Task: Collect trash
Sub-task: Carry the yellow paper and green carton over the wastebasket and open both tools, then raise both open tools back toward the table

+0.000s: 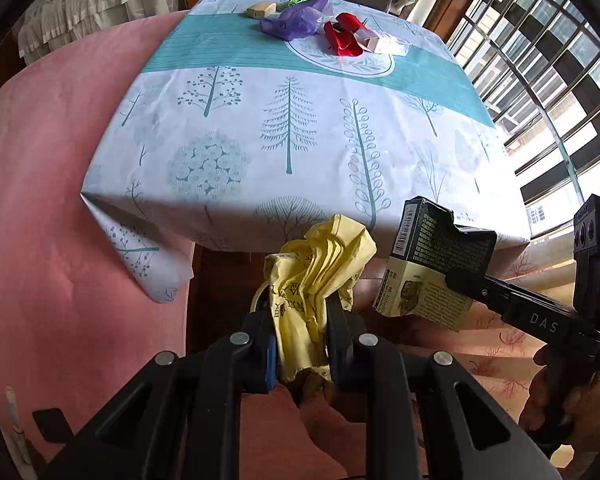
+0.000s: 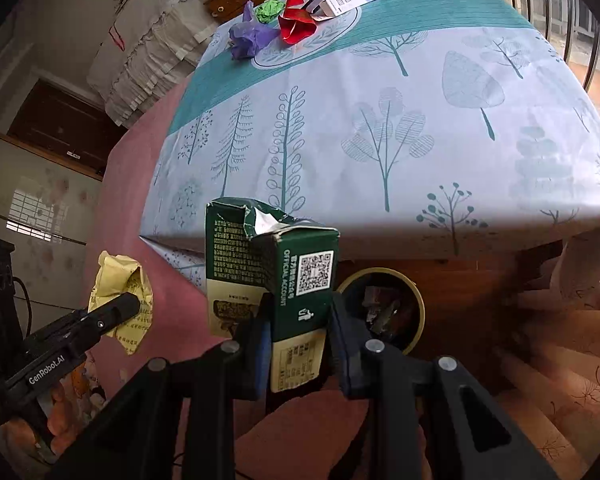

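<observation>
My left gripper (image 1: 300,320) is shut on a crumpled yellow paper wrapper (image 1: 320,268), held off the table's near edge. In the right wrist view that yellow wrapper (image 2: 120,288) hangs at the lower left in the left gripper (image 2: 128,308). My right gripper (image 2: 298,320) is shut on a torn green and cream carton (image 2: 272,264) with a QR code. In the left wrist view this carton (image 1: 432,268) sits at the right, held by the right gripper (image 1: 456,280). A round bin (image 2: 418,300) with trash inside stands on the floor under the table edge, just right of the carton.
On the far side of the tree-print tablecloth (image 1: 292,128) lie a purple bag (image 1: 296,20), red wrappers (image 1: 346,38), a green crumpled ball (image 2: 270,10), a small beige block (image 1: 262,11) and a white box (image 2: 346,0). Pink fabric (image 1: 52,200) covers the left. Barred windows (image 1: 540,60) stand at right.
</observation>
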Demonstrator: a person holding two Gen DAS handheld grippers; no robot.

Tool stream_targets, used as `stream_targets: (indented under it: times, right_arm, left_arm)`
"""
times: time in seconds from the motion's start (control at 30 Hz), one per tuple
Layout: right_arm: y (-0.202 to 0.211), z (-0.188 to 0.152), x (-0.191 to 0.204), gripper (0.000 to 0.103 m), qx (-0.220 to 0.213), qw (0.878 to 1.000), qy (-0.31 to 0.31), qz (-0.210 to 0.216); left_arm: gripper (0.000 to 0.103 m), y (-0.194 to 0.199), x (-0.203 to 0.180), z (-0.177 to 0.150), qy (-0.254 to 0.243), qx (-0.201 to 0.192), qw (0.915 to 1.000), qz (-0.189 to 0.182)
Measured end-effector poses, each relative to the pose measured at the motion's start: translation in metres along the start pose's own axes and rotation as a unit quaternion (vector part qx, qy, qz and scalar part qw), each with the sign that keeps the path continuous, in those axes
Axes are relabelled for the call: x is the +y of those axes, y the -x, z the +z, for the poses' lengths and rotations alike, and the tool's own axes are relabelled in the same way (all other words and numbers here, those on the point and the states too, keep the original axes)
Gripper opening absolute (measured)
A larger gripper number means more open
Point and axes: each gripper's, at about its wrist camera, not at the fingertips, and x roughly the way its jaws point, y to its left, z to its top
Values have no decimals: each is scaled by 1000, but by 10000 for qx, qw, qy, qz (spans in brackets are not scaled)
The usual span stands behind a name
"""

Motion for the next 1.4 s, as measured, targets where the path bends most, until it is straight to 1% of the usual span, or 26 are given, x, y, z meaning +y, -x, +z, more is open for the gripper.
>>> stream_targets:
  times: [0.13, 0.27, 0.37, 0.53, 0.73, 0.8, 0.83, 0.87, 0.9, 0.93, 0.97, 1.0, 1.03, 1.07, 1.1, 1.13, 1.2, 1.3, 1.4]
  right_arm:
    - [-40, -37, -24, 26, 388, 9986, -191, -300]
    - [-97, -64, -53, 26, 707, 9942, -483, -650]
    - [-145, -78, -73, 26, 880, 9900, -552, -953]
    - [-221, -85, -103, 26, 1040, 9814, -688, -1459]
    - [-283, -80, -124, 26, 1176, 9737, -704, -1823]
    - [-298, -79, -127, 27, 1204, 9722, -655, -1898]
    - [-307, -77, -128, 27, 1231, 9712, -654, -1934]
    - [-312, -78, -128, 27, 1268, 9706, -673, -1932]
    - [-318, -78, -129, 29, 1327, 9703, -703, -1896]
    - [-322, -76, -129, 34, 1400, 9698, -740, -1853]
    - [-325, -76, -131, 50, 1448, 9694, -766, -1828]
    - [-327, -76, -131, 66, 1449, 9692, -777, -1832]
    - [-328, -76, -131, 70, 1410, 9693, -800, -1847]
    - [-328, -76, -130, 71, 1364, 9709, -819, -1791]
    - [-327, -76, -129, 71, 1338, 9722, -839, -1731]
    - [-326, -76, -127, 71, 1323, 9730, -861, -1684]
    - [-320, -77, -123, 71, 1300, 9747, -886, -1589]
    - [-304, -79, -112, 71, 1192, 9765, -866, -1570]
    - [-279, -80, -101, 71, 1026, 9782, -911, -1562]
  left_arm:
    - [17, -43, -6, -27, -168, 363, 9992, 95]
    - [17, -113, -4, -51, -125, 663, 9977, 35]
    - [17, -169, -1, -66, -102, 754, 9971, 46]
    - [18, -252, 11, -87, -3, 1033, 9945, 162]
    - [21, -312, 16, -94, -170, 1152, 9928, 296]
    - [22, -324, 17, -94, -271, 1164, 9922, 352]
    - [24, -329, 17, -93, -301, 1167, 9920, 382]
    - [29, -332, 18, -94, -309, 1158, 9920, 386]
    - [40, -334, 20, -94, -310, 1151, 9921, 385]
    - [48, -335, 22, -92, -309, 1163, 9920, 386]
    - [69, -337, 25, -90, -296, 1170, 9919, 384]
    - [79, -334, 26, -88, -265, 1151, 9920, 447]
    - [83, -333, 27, -87, -239, 1113, 9924, 477]
    - [89, -331, 30, -85, -227, 1093, 9926, 469]
    - [92, -328, 32, -84, -225, 1083, 9927, 481]
    - [93, -326, 34, -84, -238, 1066, 9927, 519]
    - [93, -321, 37, -84, -286, 1014, 9927, 581]
    - [93, -311, 41, -82, -385, 946, 9927, 649]
    - [93, -287, 43, -77, -416, 856, 9931, 692]
